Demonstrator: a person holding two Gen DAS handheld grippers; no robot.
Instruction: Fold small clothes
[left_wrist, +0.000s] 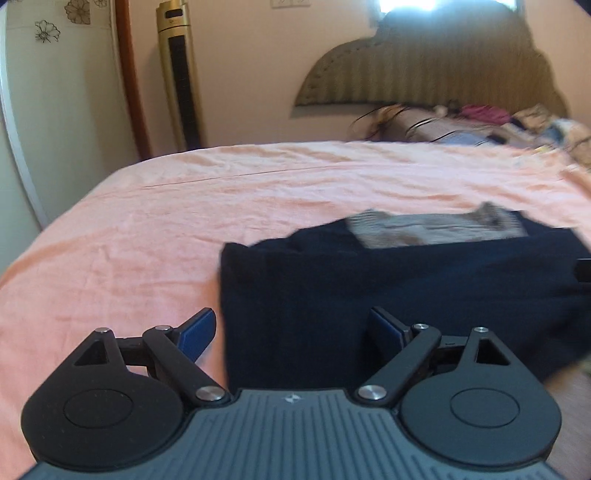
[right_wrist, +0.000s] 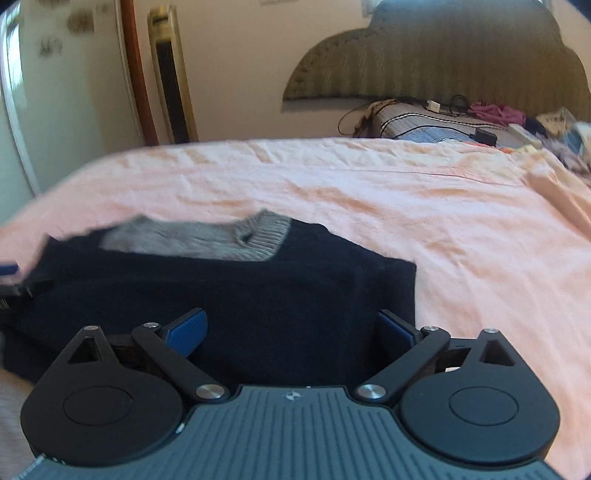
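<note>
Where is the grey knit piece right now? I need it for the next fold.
The grey knit piece lies at the far edge of the folded navy garment on the pink sheet, left of centre in the right wrist view.

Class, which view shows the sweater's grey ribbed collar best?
The right wrist view: the grey ribbed collar is sharp enough to show its knit ribs. In the left wrist view, it is motion-blurred.

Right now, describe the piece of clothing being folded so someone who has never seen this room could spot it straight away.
Find the bed with the peach-pink sheet that fills the room. On its near part, just ahead of both open grippers, lies a folded dark navy garment. A grey ribbed knit collar shows at its far edge, and nothing else lies on that part of the sheet.
</note>
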